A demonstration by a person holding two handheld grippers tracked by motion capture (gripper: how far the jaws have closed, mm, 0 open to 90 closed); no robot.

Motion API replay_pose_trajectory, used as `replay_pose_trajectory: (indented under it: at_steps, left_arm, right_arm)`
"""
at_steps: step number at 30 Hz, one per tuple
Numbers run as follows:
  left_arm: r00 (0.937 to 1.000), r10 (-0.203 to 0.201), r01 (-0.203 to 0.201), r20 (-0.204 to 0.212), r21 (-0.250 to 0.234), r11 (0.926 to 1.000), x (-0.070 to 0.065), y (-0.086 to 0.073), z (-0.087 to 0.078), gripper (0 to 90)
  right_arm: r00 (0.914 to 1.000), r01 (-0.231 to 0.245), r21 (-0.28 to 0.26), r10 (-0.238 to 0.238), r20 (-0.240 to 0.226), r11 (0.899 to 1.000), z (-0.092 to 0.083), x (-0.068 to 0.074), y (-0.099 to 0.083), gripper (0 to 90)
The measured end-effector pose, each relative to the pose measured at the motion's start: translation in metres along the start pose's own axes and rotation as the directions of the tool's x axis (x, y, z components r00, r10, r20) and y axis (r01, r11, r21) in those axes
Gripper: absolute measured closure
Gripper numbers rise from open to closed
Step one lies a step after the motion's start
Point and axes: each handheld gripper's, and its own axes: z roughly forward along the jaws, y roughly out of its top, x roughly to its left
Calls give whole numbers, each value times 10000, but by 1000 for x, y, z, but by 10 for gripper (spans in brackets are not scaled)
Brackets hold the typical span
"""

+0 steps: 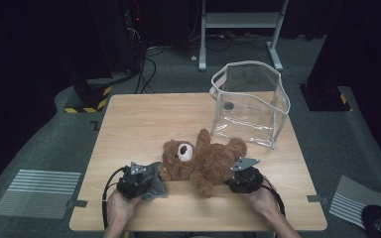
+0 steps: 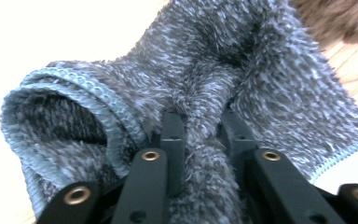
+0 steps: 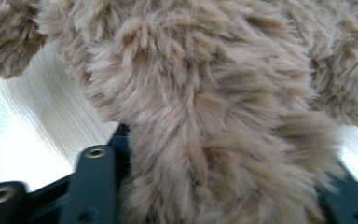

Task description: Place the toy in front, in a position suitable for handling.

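Left gripper [image 1: 148, 179] is pinched shut on a fold of the fluffy grey-blue microfibre cloth [image 2: 242, 84]; the left gripper view shows its looped hem. Right gripper [image 1: 234, 174] has a limb of the brown plush teddy bear [image 1: 203, 158] between its jaws, with contact unclear. Both items look light, soft and compressible, so deep bunched holds suit them. Beyond the bear, the high view shows a clear plastic pouch [image 1: 250, 101] on the wooden table [image 1: 134, 124].

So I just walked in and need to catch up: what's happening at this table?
A person works two handheld grippers. The left gripper has pinched a fold of the grey fuzzy cloth. The right gripper has a limb of the brown teddy bear between its jaws. A clear plastic bag stands open behind them.
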Motion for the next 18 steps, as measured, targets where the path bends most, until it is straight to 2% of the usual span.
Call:
replay_pose_trajectory:
  at_steps: [4, 10, 18]
  left_arm:
    - [9997, -127, 129, 201, -120, 9998, 3, -1, -2, 799]
    - [9984, -291, 319, 477, -583, 9978, 8, -3, -15, 808]
    - [9975, -307, 412, 630, -1722, 9842, 14, 12, -50, 809]
  right_arm:
    - [9987, 477, 3, -477, 156, 9989, -2, 3, -3, 601]
    - [9977, 639, -74, -637, 233, 9979, -2, 5, -5, 621]
    - [9972, 699, -72, -697, 270, 9975, -2, 5, -6, 620]
